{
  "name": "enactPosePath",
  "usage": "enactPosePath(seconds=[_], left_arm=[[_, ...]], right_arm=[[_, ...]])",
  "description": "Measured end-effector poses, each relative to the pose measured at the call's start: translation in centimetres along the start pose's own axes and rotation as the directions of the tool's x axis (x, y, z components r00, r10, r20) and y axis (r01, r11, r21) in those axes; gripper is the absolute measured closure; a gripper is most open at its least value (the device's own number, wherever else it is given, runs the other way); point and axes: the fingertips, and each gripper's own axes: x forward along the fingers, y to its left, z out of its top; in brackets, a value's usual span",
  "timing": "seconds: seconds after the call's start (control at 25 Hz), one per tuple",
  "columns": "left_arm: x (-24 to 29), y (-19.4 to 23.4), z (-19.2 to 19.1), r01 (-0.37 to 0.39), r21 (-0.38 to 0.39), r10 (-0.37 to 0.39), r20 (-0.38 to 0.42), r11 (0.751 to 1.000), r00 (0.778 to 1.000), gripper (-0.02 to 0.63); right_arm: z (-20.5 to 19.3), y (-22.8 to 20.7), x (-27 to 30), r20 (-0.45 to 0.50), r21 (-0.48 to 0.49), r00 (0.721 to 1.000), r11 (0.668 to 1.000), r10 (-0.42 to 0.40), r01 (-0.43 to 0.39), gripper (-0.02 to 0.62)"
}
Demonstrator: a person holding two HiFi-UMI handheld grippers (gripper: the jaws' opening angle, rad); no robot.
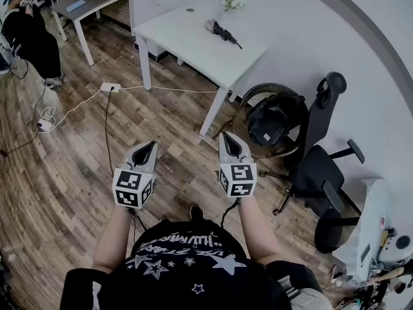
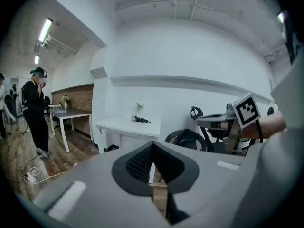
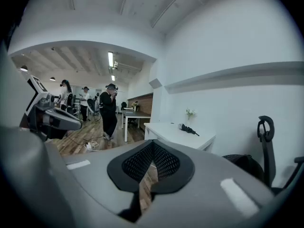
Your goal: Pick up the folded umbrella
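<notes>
While the folded umbrella lies untouched on the white table well ahead, the left tool and right tool hover above the floor, jaws pressed together, holding nothing. The approach, opening and grasp all remain.

Head view steeply down over the person, white table far at upper centre, both gripper views low, near-level, facing that same table.
</notes>
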Motion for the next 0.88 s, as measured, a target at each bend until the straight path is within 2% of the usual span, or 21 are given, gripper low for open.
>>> enactPosePath(seconds=[0.64,0.88], left_arm=[[-3.9,3.0,-2.9,0.008,-0.031,-0.009,-0.031,0.999,0.999,0.603],[-3.7,3.8,-3.2,0.006,-0.046,-0.008,-0.038,0.999,0.999,0.603]], right_arm=[[-0.6,4.4,-0.6,-0.022,-0.001,1.000,1.000,-0.014,0.014,0.580],[-1.4,4.1,-0.7,-0.026,0.025,0.999,0.999,-0.039,0.039,0.578]])
